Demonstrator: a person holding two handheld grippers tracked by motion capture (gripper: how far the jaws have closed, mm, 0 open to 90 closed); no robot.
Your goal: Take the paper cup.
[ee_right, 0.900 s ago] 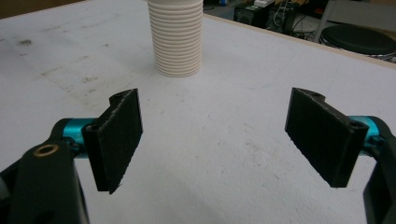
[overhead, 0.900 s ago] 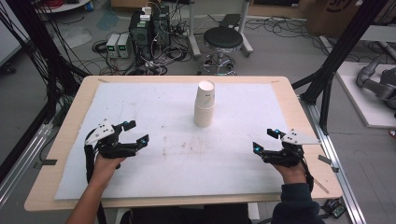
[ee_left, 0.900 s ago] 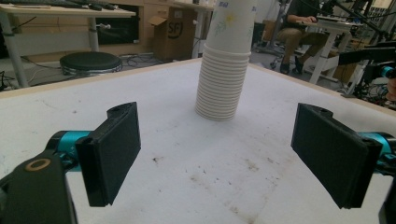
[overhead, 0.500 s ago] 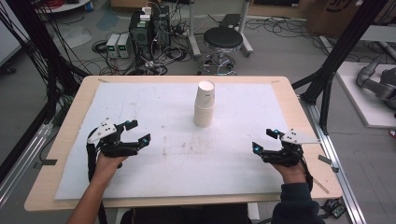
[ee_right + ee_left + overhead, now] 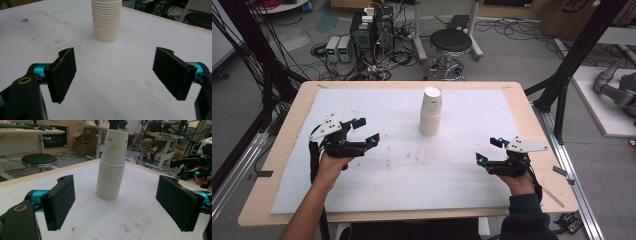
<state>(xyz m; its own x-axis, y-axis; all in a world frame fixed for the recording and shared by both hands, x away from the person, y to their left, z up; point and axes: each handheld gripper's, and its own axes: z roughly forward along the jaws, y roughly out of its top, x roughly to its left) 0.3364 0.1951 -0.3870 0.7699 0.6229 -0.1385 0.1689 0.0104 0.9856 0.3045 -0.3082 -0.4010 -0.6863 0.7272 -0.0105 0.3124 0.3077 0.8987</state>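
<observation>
A tall stack of white paper cups (image 5: 431, 112) stands upright on the white-covered table (image 5: 412, 200), toward the far middle. The top cup has a small printed pattern, seen in the left gripper view on the stack (image 5: 111, 165). My left gripper (image 5: 366, 131) hovers at the left of the table, open and empty, and points at the stack. At the right, my right gripper (image 5: 488, 150) is also open with nothing between its jaws. The stack's ribbed lower part (image 5: 106, 21) lies ahead of it. Both grippers are well apart from the cups.
The table's wooden rim (image 5: 532, 120) frames the white sheet. Beyond the far edge are a black stool (image 5: 453, 42) and electronics with cables (image 5: 369, 30) on the floor. Black frame posts (image 5: 562, 95) stand at the right corner. The right gripper (image 5: 192, 167) shows far off in the left gripper view.
My left gripper has shifted a little forward and to the right, toward the cup stack. The right gripper has hardly moved. Both stay open.
</observation>
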